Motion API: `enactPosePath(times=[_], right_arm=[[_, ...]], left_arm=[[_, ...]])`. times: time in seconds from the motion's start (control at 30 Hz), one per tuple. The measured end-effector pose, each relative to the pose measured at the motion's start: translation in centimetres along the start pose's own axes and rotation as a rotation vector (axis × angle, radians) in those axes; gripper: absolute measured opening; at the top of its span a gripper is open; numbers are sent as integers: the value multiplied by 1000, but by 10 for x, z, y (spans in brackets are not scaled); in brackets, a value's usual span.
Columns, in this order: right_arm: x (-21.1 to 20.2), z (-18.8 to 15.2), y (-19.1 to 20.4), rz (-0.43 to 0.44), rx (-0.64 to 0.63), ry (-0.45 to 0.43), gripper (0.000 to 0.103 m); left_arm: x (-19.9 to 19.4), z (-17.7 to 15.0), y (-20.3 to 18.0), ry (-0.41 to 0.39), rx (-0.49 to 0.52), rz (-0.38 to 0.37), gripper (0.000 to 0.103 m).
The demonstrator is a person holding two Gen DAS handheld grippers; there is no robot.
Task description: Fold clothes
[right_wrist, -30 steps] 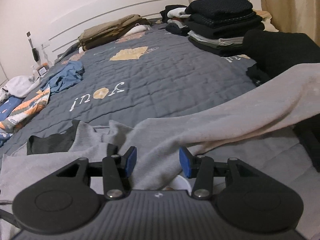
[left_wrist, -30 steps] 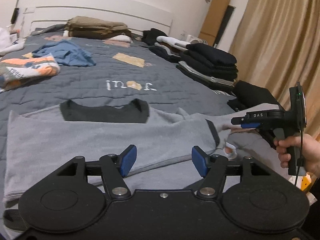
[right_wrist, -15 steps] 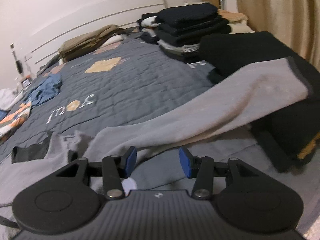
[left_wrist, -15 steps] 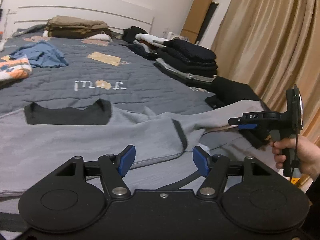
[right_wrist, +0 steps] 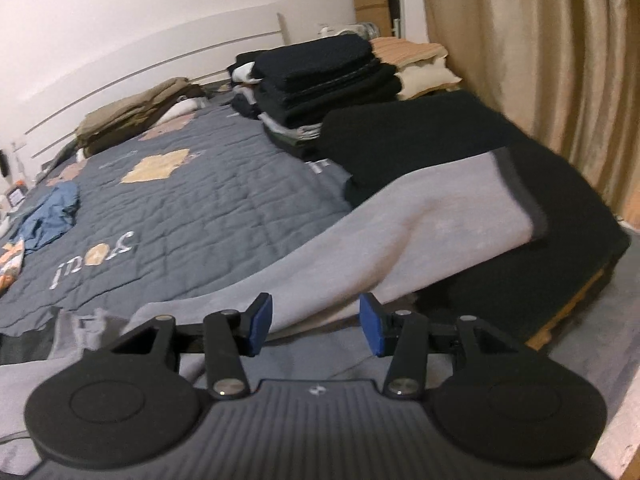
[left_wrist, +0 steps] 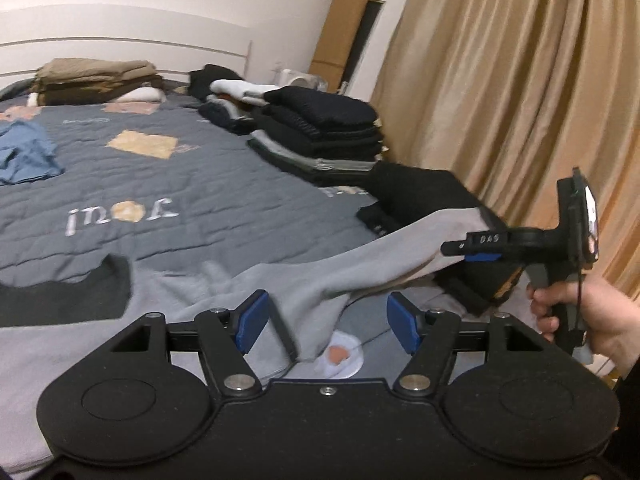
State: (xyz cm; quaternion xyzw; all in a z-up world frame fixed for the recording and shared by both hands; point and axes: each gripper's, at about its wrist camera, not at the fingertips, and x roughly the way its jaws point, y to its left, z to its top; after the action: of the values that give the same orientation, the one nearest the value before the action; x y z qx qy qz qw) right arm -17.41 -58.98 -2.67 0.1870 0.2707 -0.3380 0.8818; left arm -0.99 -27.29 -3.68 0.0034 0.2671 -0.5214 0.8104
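A grey sweater (left_wrist: 80, 344) with a black collar lies spread on the bed. Its sleeve (left_wrist: 380, 256) is lifted off the quilt and stretched to the right. The dark cuff (right_wrist: 520, 196) rests on a folded black garment (right_wrist: 420, 136). My right gripper (right_wrist: 316, 322) has the bunched sleeve between its blue pads and holds it up. In the left wrist view a hand carries this right gripper (left_wrist: 452, 250) at the sleeve's end. My left gripper (left_wrist: 328, 322) hovers over the sweater with its jaws opening. A hanging fold of the sleeve shows between its pads, untouched by them.
A stack of folded dark clothes (left_wrist: 320, 128) stands at the bed's right side, and a tan stack (left_wrist: 96, 80) sits by the headboard. A blue garment (left_wrist: 24, 152) lies at the left. Gold curtains (left_wrist: 520, 80) hang close on the right.
Both views have swung right. The sleeve has been drawn out to the right and upward, and its cuff now lies on the black garment. The left pads stand slightly wider.
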Motion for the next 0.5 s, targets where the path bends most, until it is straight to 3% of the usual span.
enactPosePath(times=[0.17,0.5], right_arm=[[-4,7,-37,-56,75,-20,47],[8,8,-102,-119,241,-46,49]], left_arm=[[15,-11,-9,11,47,-11,68],[19,-9,-17,6,29,-39,68]])
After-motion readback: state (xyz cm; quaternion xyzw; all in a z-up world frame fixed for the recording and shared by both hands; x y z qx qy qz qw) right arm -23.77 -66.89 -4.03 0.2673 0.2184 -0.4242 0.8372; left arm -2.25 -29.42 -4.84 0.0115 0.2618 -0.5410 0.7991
